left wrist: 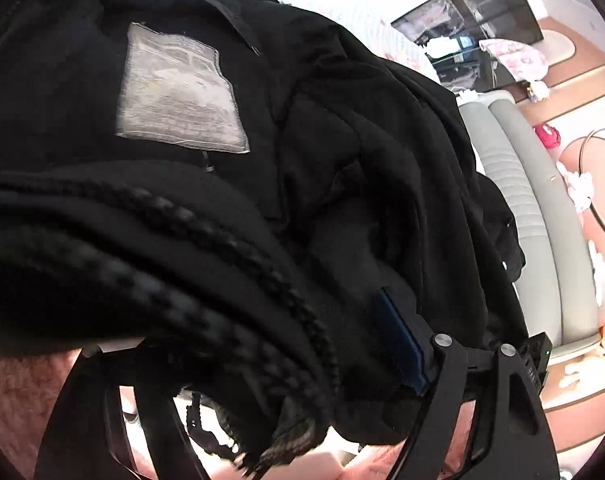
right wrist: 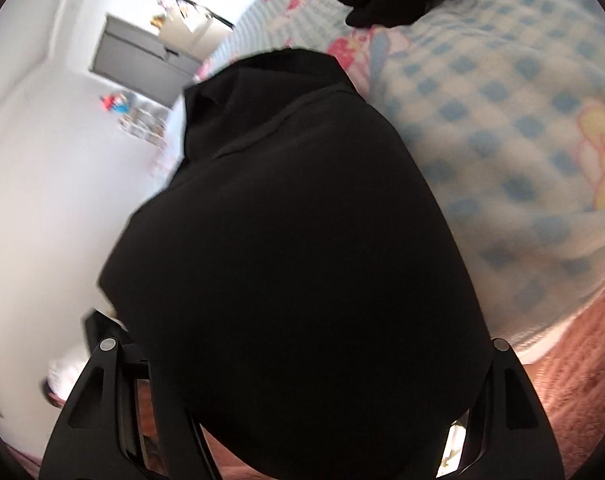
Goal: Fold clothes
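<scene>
Label point(left wrist: 182, 88) unreadable on black garment point(left wrist: 342, 160); left tool point(left wrist: 262, 320) wide, right tool point(right wrist: 302, 360) garment-covered, state unclear.

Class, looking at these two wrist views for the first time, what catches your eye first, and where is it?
A bulky black garment fills the left wrist view, its pale sewn-in label at upper left. In the right wrist view more black fabric bulges between the gripper's arms, with a blue-checked blanket to the right.

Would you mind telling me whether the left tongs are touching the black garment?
Touching. In the left wrist view the black garment drapes over the left tongs, lying against the blue-edged finger.
</scene>
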A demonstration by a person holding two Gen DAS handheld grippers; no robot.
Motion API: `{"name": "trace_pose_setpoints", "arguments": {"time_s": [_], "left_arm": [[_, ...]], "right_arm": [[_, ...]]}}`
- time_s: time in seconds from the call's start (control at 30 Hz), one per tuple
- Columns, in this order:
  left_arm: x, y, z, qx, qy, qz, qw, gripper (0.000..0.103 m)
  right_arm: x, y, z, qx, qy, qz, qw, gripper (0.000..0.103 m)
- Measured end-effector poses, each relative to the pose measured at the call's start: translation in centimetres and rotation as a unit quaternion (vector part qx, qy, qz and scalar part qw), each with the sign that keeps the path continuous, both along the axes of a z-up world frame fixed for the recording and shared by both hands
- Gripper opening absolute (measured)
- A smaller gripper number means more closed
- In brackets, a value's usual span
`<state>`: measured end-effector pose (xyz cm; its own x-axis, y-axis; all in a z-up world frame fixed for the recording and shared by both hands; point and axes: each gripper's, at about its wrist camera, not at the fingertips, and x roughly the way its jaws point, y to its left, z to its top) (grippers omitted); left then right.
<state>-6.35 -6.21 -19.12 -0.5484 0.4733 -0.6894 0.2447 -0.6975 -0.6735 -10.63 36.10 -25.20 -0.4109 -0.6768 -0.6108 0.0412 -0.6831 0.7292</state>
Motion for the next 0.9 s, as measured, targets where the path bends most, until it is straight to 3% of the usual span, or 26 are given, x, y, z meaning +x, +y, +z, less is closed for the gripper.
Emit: {"name": "trace_pose_setpoints", "arguments": {"time_s": [0.1, 0.17, 0.27, 0.3, 0.37, 0.4, 0.43, 0.5, 0.6, 0.63, 0.7, 0.77, 0.8, 0.83, 0.9], "left_arm": [[0.4, 0.3, -1.3, 0.091, -0.006, -0.039, 0.9951, 0.085], [0.5, 2.0, -1.8, 0.112, -0.016, -0.075, 0.9908, 0.085], [0.5, 4.4, -1.8, 0.016, -0.023, -0.087, 0.9958, 0.084], [0.5, 4.8, -1.8, 0.005, -0.024, -0.086, 0.996, 0.082], [0.3, 5.1, -0.5, 0.005, -0.01, -0.09, 0.9959, 0.033], [-0.5, 4.9, 2.5, -0.017, 0.025, -0.097, 0.9948, 0.027], [-1.4, 4.8, 5.5, -0.039, 0.06, -0.105, 0.9919, 0.026], [-3.1, 4.2, 11.5, -0.078, 0.13, -0.113, 0.982, 0.024], [-4.8, 0.8, 20.6, -0.08, 0.237, -0.051, 0.9668, 0.024], [-4.6, -0.4, 22.1, -0.078, 0.246, -0.031, 0.9656, 0.025], [-3.9, -2.6, 23.8, -0.059, 0.257, 0.003, 0.9646, 0.036], [-2.5, -4.4, 22.6, -0.046, 0.258, 0.031, 0.9646, 0.078], [-2.0, -5.1, 20.9, -0.048, 0.247, 0.04, 0.9669, 0.083], [-1.7, -5.7, 18.8, -0.05, 0.23, 0.044, 0.9709, 0.084], [-2.5, -6.6, 13.0, -0.046, 0.145, 0.025, 0.988, 0.084]], "right_arm": [[0.5, 1.1, 0.9, -0.032, 0.023, 0.005, 0.999, 0.05], [0.6, 0.9, 1.3, -0.031, 0.03, 0.022, 0.999, 0.048], [0.6, 0.0, 0.4, -0.031, 0.009, 0.045, 0.998, 0.053], [0.9, -0.4, 0.0, -0.028, -0.003, 0.053, 0.998, 0.057], [0.9, -1.9, -0.5, 0.003, -0.014, 0.068, 0.998, 0.05], [1.0, -2.1, 1.5, 0.005, 0.013, 0.062, 0.998, 0.031], [1.0, -2.3, 3.5, 0.006, 0.039, 0.056, 0.998, 0.027], [1.1, -2.7, 7.7, 0.009, 0.094, 0.043, 0.995, 0.024], [0.4, -1.9, 16.7, -0.008, 0.217, 0.02, 0.976, 0.024], [0.4, -1.4, 19.3, -0.015, 0.254, 0.006, 0.967, 0.024], [0.8, 0.4, 21.9, -0.043, 0.285, -0.031, 0.957, 0.024], [1.2, 2.2, 21.4, -0.06, 0.263, -0.058, 0.961, 0.025], [1.3, 3.0, 21.0, -0.063, 0.25, -0.072, 0.963, 0.028], [1.1, 3.3, 19.3, -0.031, 0.225, -0.084, 0.97, 0.033], [0.9, 3.9, 15.1, 0.01, 0.149, -0.088, 0.985, 0.035]]}}
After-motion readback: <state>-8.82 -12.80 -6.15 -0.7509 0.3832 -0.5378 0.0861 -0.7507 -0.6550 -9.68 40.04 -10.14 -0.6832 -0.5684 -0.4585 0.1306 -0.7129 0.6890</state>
